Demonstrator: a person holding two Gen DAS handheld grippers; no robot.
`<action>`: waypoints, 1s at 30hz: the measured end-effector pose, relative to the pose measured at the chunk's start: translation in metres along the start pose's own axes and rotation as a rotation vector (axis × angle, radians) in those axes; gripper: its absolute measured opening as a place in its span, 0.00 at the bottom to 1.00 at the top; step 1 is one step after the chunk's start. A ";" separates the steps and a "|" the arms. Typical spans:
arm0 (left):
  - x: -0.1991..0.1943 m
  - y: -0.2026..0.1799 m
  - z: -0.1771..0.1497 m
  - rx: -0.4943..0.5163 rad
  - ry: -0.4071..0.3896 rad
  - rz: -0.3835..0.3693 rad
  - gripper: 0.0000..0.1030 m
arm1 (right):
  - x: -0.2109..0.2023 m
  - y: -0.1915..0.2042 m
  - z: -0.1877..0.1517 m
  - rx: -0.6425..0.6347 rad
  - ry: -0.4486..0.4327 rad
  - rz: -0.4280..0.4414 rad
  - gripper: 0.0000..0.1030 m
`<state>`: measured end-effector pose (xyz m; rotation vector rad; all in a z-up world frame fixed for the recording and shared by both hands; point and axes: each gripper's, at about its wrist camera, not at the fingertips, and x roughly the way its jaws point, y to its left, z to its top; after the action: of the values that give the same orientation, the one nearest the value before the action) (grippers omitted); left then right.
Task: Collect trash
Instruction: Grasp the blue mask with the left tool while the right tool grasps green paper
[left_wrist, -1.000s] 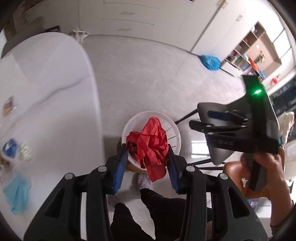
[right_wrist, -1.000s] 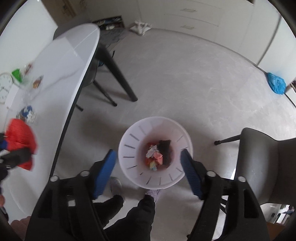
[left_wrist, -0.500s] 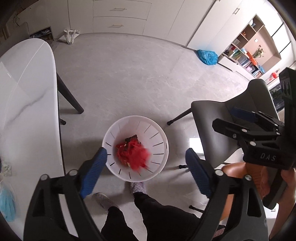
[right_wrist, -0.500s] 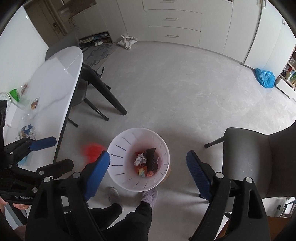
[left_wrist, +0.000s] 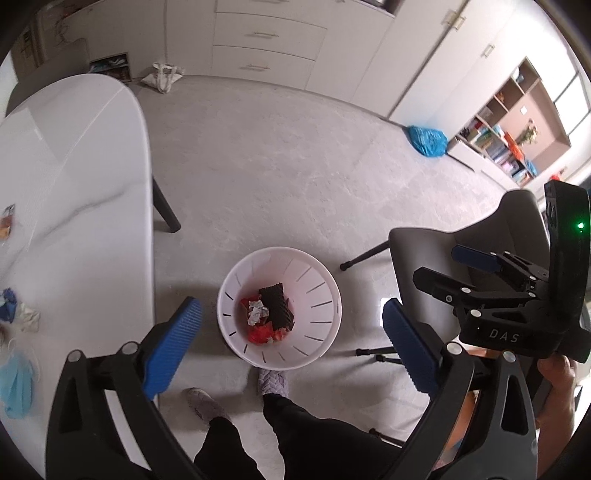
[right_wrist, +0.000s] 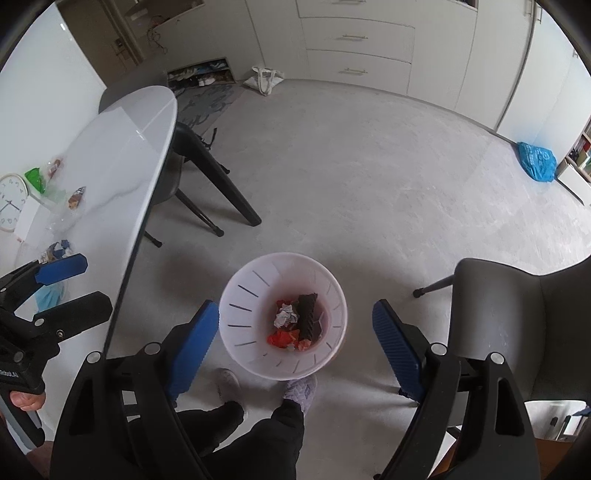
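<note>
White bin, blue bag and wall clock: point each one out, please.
White bin (left_wrist: 321, 291), left wrist view, inner wall.
Blue bag (right_wrist: 536, 161), right wrist view, middle of the bag.
Clock (right_wrist: 11, 207), right wrist view, dial.

Even, soft daylight; glare sheens the white counter (left_wrist: 74, 155); fisheye bends the edges into dark, slightly blurred corners.

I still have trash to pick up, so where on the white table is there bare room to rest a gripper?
The far rounded end of the white table is bare, and so is the strip along its floor-side edge. Wrappers and a blue mask crowd the near wall side.
</note>
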<state>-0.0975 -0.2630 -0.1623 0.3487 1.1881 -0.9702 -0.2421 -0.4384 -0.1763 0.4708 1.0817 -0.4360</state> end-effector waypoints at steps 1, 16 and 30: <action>-0.002 0.004 -0.001 -0.008 -0.004 0.006 0.92 | -0.002 0.005 0.001 -0.007 -0.005 0.007 0.82; -0.095 0.145 -0.064 -0.226 -0.141 0.322 0.92 | -0.016 0.135 0.028 -0.217 -0.074 0.100 0.96; -0.110 0.276 -0.137 -0.416 -0.095 0.446 0.92 | -0.002 0.252 0.025 -0.379 -0.034 0.164 0.97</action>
<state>0.0295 0.0380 -0.1840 0.2168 1.1293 -0.3377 -0.0850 -0.2459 -0.1272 0.2125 1.0540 -0.0886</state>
